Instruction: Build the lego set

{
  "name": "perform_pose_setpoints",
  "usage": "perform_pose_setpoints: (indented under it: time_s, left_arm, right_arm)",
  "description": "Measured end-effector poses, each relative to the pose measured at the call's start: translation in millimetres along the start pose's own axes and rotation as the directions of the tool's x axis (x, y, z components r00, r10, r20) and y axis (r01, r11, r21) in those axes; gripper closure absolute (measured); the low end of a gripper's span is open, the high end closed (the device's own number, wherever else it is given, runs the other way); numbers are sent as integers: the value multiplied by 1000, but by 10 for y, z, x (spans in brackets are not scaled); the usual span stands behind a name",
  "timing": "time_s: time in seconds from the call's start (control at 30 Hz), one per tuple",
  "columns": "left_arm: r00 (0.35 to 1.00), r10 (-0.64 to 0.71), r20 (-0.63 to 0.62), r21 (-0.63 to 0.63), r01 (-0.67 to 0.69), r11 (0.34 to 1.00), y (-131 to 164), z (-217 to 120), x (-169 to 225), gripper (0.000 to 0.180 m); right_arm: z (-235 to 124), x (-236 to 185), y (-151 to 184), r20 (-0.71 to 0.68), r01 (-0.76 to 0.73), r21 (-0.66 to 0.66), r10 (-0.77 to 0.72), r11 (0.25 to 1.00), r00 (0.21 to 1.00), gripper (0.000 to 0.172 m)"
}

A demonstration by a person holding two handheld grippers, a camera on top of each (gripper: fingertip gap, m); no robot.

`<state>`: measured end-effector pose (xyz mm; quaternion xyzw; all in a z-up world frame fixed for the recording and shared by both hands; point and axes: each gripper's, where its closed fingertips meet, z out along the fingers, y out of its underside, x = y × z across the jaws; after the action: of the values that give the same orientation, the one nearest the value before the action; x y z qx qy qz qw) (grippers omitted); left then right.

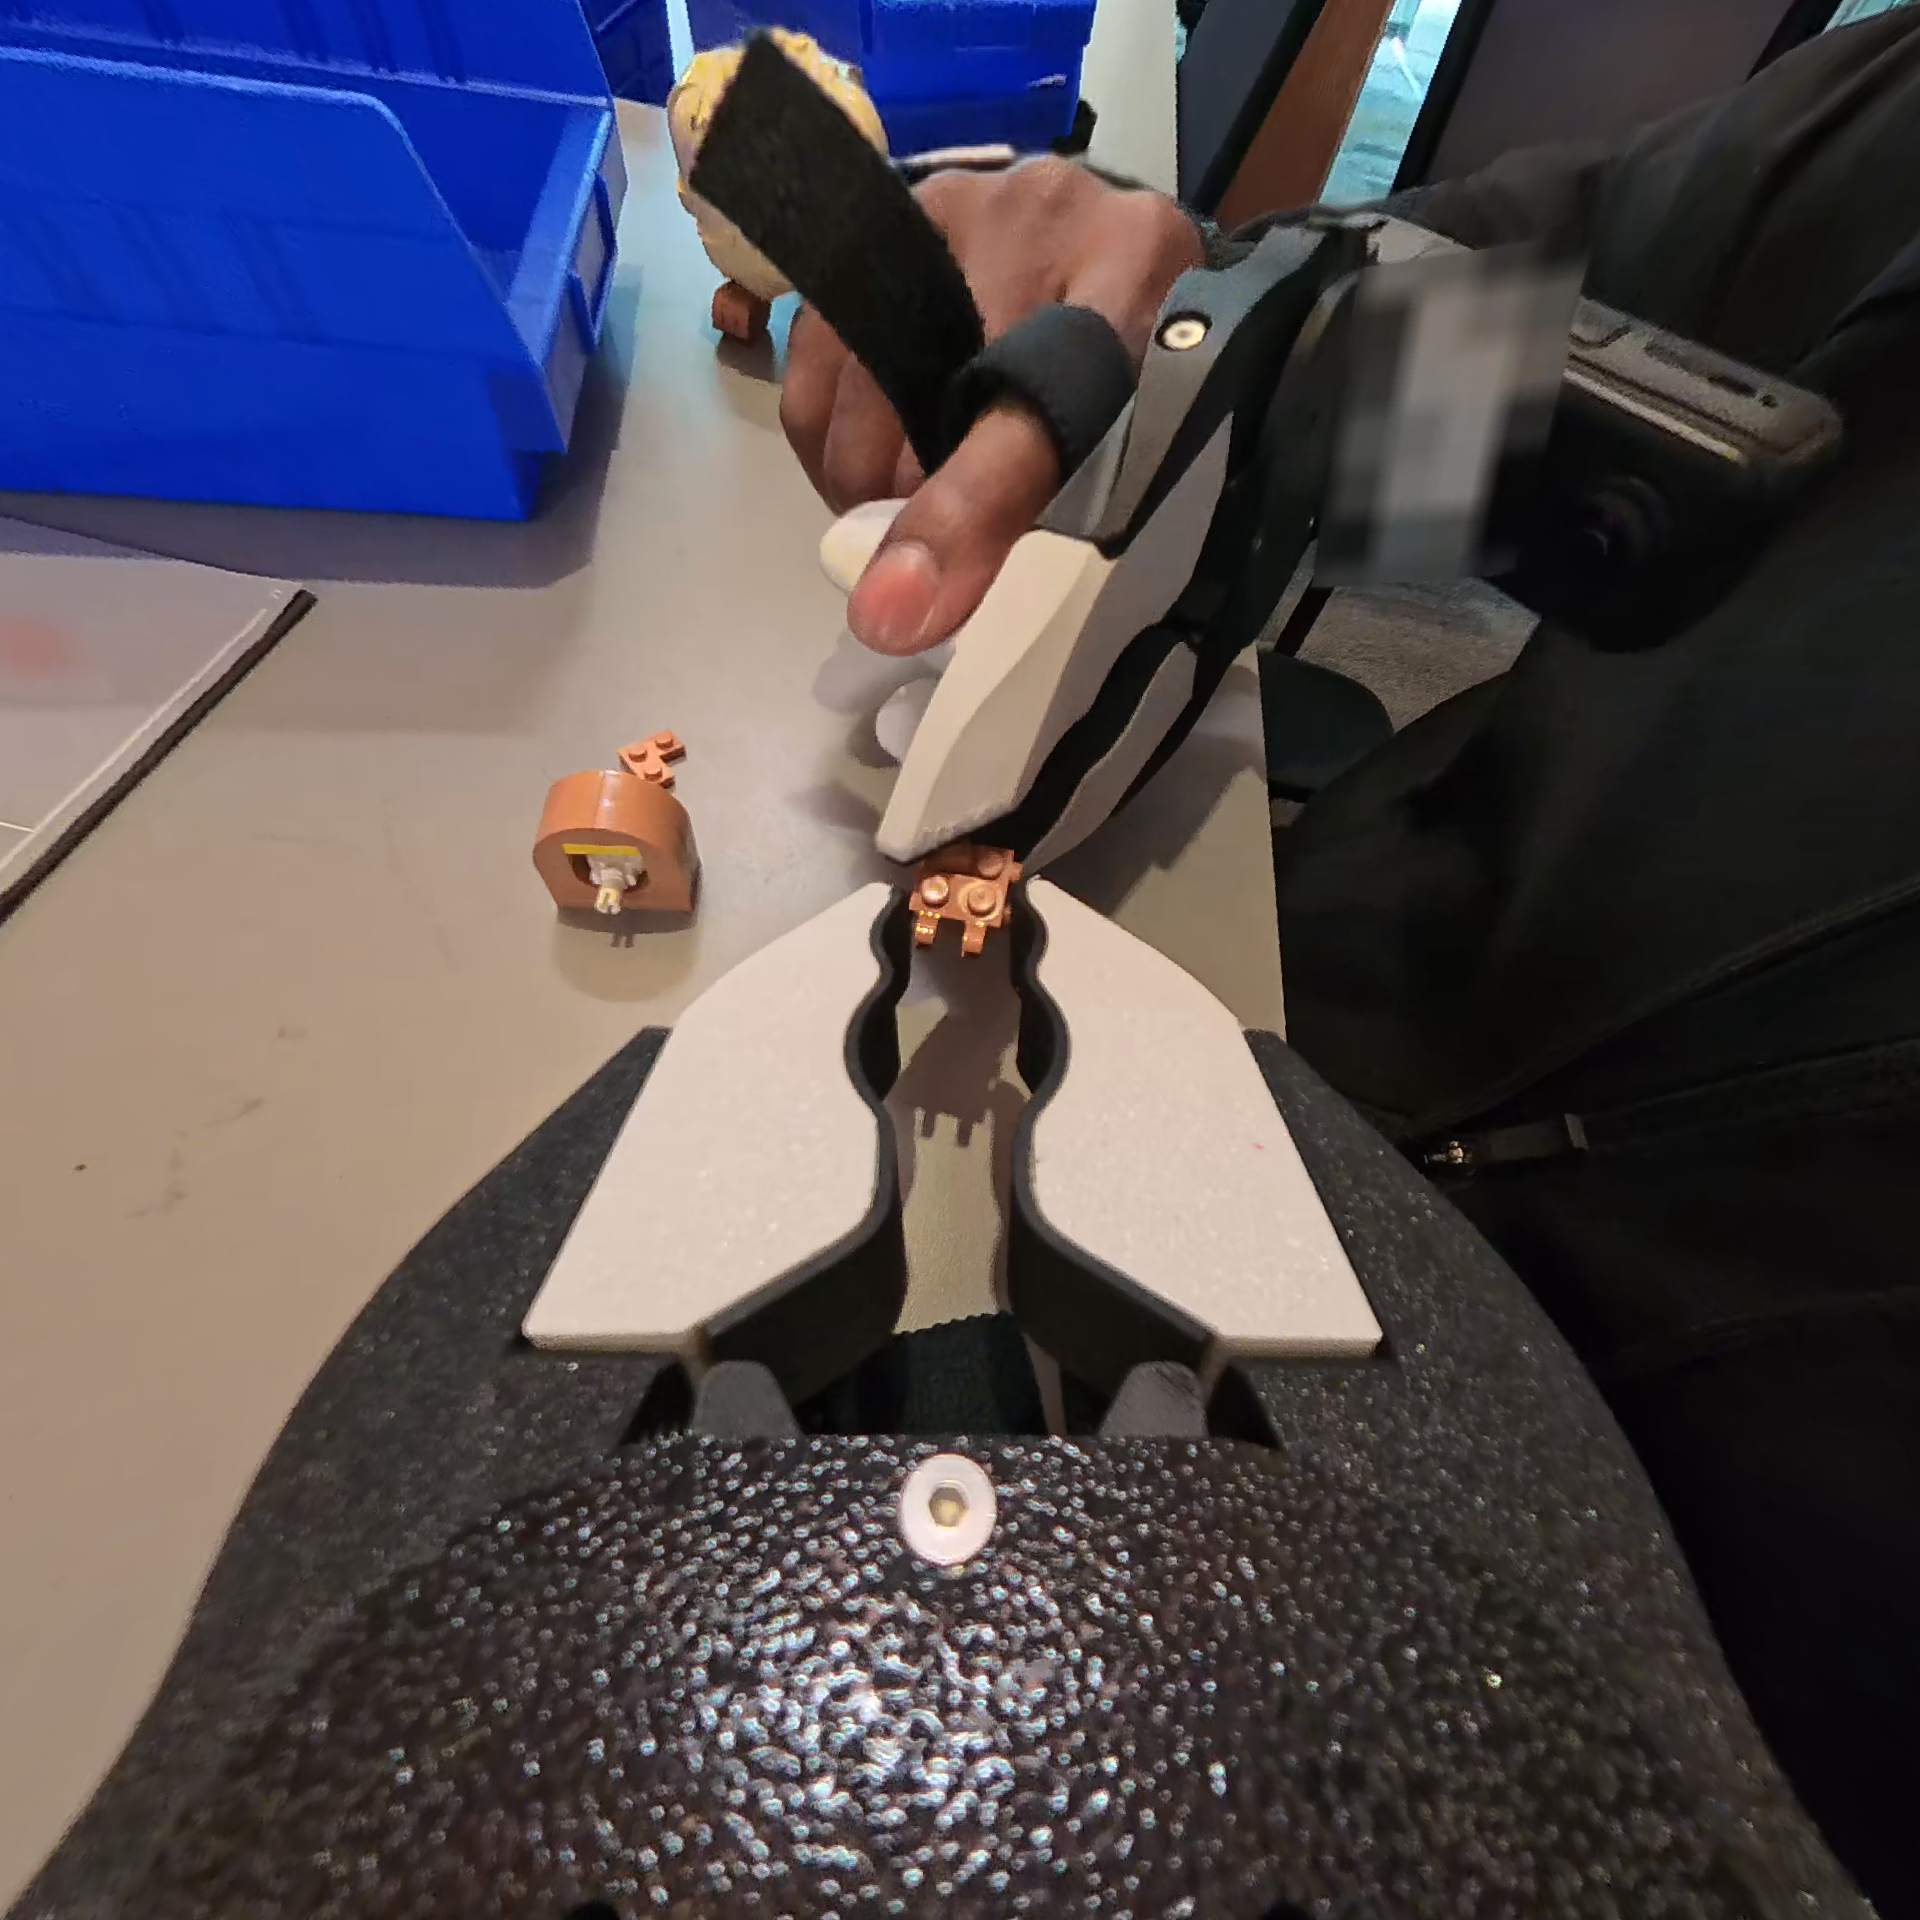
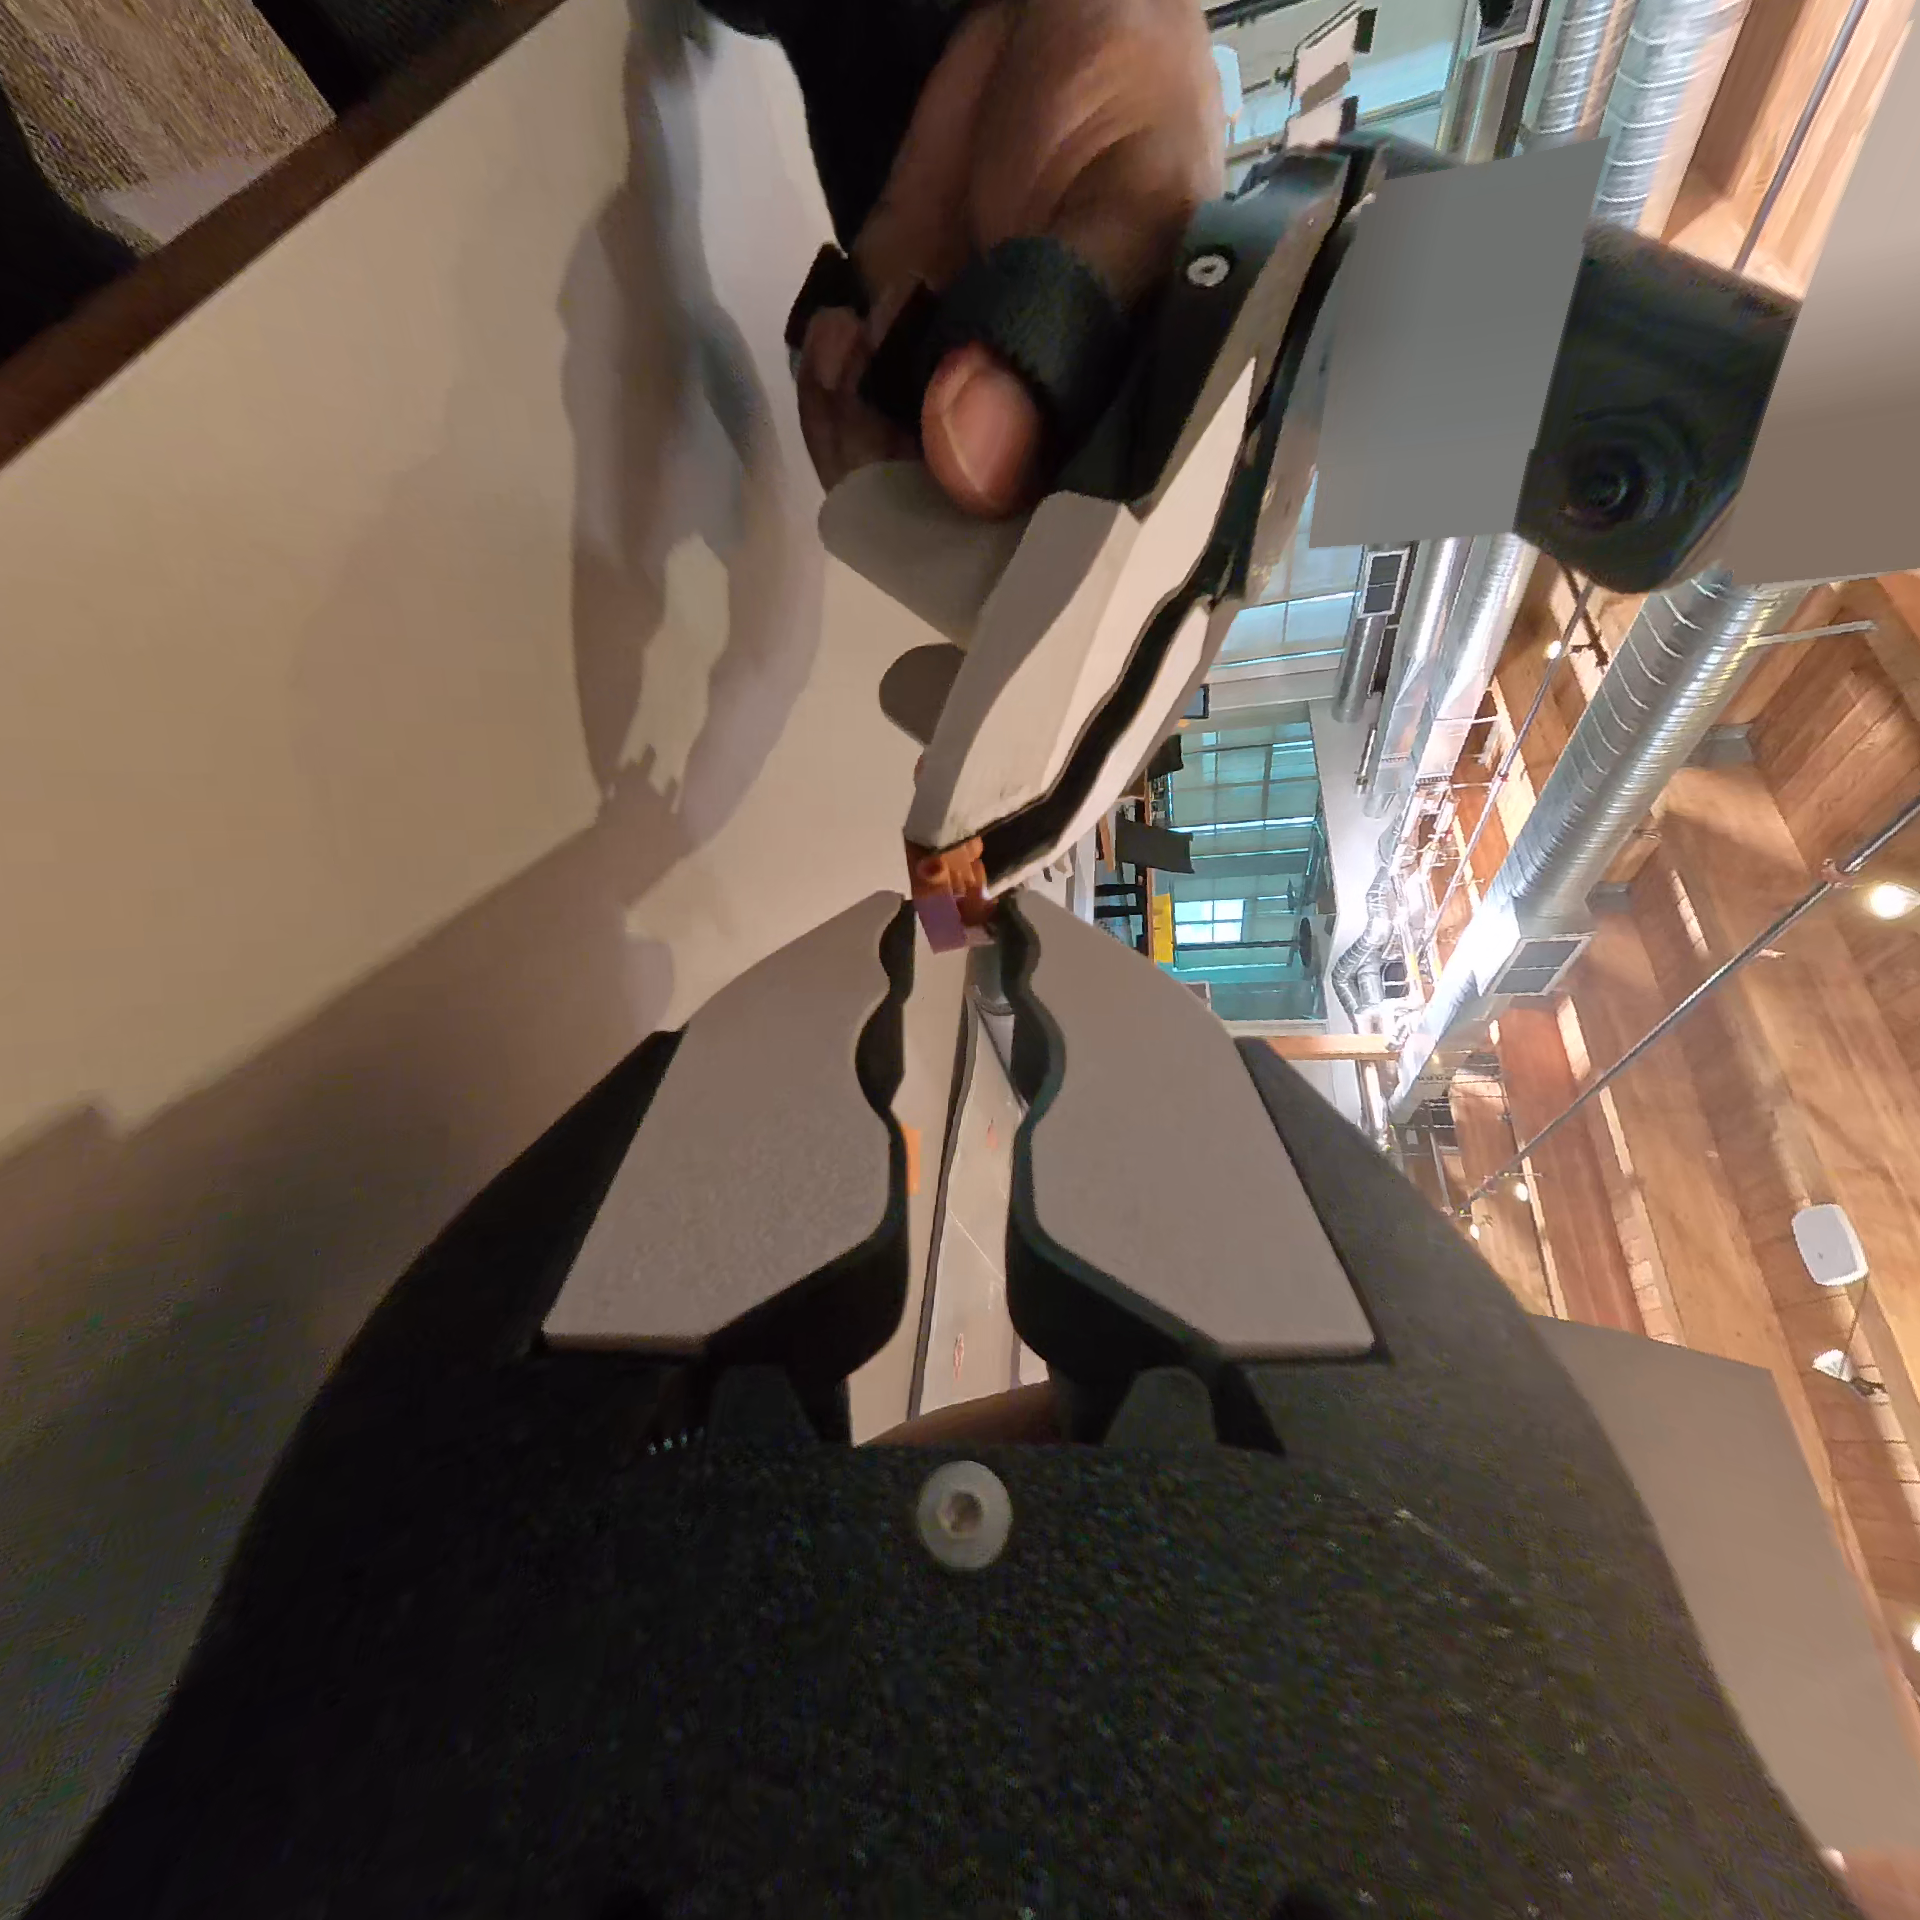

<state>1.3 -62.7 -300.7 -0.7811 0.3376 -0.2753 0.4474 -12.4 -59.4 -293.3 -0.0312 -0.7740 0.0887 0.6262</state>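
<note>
A small brown studded toy brick (image 1: 961, 896) with two clips on its near edge is held above the grey table (image 1: 364, 1091), pinched at the fingertips of both grippers at once. The left gripper (image 1: 961, 914) has its jaws narrow, both pads against the brick's sides. The right gripper (image 1: 966, 842) comes in from above and right, its fingertips closed on the brick's far end; a person's hand (image 1: 987, 312) with a black strap (image 1: 831, 218) works it. In the right wrist view the right gripper (image 2: 956, 914) clamps the same brick (image 2: 951, 883), which shows a purple face there. On the table to the left lie a round brown brick assembly (image 1: 613, 847) and a small L-shaped brown plate (image 1: 652, 756). Farther back stand blue bins (image 1: 291, 260) and a tan stuffed toy (image 1: 769, 135)
</note>
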Motion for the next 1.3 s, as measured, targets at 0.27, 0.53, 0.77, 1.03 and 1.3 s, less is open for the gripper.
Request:
perform_pose_setpoints:
  time_s: [0.27,0.53,0.77,1.03,1.3]
  left_arm:
    - [997,-1,73,-50,5,999,25,9,-38,163]
    - [992,-23,123,-79,33,996,22,20,-81,163]
    - [996,-49,74,-54,53,997,18,26,-52,163]
    - [995,-57,79,-59,62,996,32,47,-70,163]
    - [995,-54,83,-63,60,996,8,59,-62,163]
  right_arm:
    - [17,-34,47,29,19,-64,-17,998,999,157]
    - [25,-39,105,43,102,-142,-97,985,994,157]
    - [2,-37,80,58,119,-116,-113,986,992,159]
    - [6,-60,104,109,161,-145,-146,976,983,159]
    - [-8,-70,108,145,174,-162,-151,971,978,159]
